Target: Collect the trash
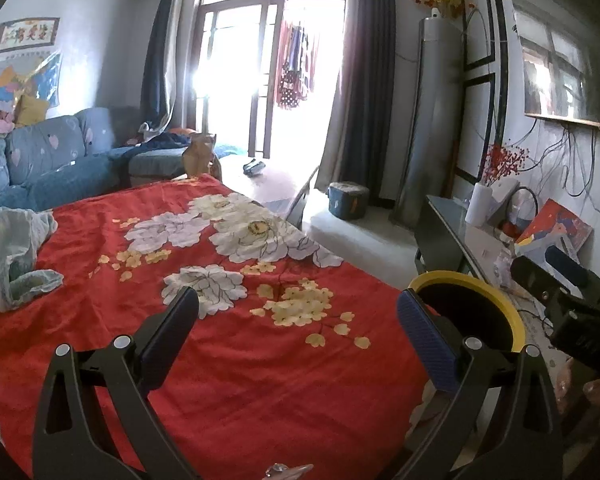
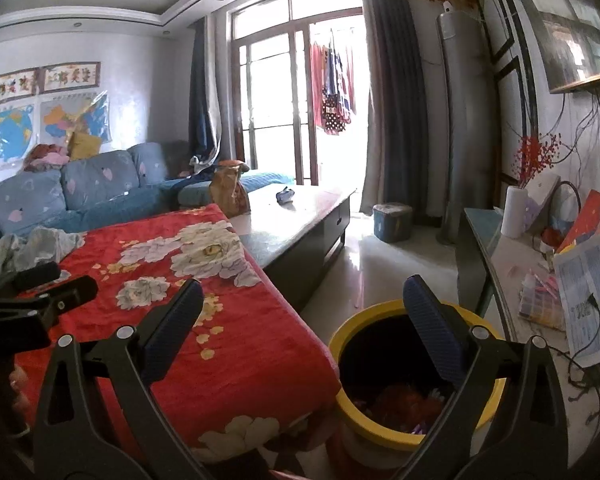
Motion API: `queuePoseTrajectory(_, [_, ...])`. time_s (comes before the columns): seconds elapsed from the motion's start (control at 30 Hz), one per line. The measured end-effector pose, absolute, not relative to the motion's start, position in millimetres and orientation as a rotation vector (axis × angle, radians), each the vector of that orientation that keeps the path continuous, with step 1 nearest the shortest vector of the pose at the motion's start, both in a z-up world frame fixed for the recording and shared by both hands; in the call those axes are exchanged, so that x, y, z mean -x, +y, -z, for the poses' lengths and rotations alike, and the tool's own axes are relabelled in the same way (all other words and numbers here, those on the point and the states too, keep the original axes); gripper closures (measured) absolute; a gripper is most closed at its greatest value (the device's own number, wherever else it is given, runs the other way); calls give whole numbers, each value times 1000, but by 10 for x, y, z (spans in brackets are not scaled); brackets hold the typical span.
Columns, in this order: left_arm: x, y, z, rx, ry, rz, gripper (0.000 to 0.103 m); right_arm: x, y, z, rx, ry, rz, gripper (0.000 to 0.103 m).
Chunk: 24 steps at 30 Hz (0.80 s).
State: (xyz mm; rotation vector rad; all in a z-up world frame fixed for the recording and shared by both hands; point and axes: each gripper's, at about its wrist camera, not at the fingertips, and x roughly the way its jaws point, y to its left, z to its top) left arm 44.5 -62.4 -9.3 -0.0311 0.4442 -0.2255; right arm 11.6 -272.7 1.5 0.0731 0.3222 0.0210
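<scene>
- 2 grippers are in view, and we read both as spread wide with nothing between the pads: the left gripper hangs over the red floral cloth, and the right gripper hangs over the cloth edge and the yellow-rimmed bin.
- We locate the bin on the floor, just beside the right edge of the cloth-covered surface. The right wrist view shows reddish and purple scraps lying inside it, so we judge that trash is already deposited.
- We find no obvious loose trash on the cloth. A small translucent scrap at the bottom edge of the left wrist view may be a remaining item; we cannot tell what it is.
- Risk 1: the crumpled pale-green cloth at the far left could be mistaken for trash, as it lies loose and wrinkled.
- Risk 2: a low pass could snag the red cloth in the open fingers and drag it off the edge toward the bin.
- Risk 3: the bin stands close to the overhanging cloth, so a sideways bump from the right gripper could tip it.
- View difference: only the right wrist view shows the bin contents and the papers on the side shelf; only the left wrist view shows the scrap at the near edge.
</scene>
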Motion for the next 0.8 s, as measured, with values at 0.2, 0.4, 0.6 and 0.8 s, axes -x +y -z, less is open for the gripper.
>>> queuePoseTrajectory(0.2, [-452, -616, 91, 35, 442, 224, 6, -100, -2685, -1, -68, 321, -23, 11])
queuePoseTrajectory(0.4, [-451, -615, 95, 34, 443, 229, 6, -103, -2682, 0, -68, 323, -25, 11])
queuePoseTrajectory(0.6, [-431, -636, 96, 33, 442, 233, 6, -103, -2691, 10, -71, 323, -24, 11])
queuePoseTrajectory(0.8, [-413, -664, 105, 30, 444, 241, 6, -126, -2704, 19, -79, 320, -14, 11])
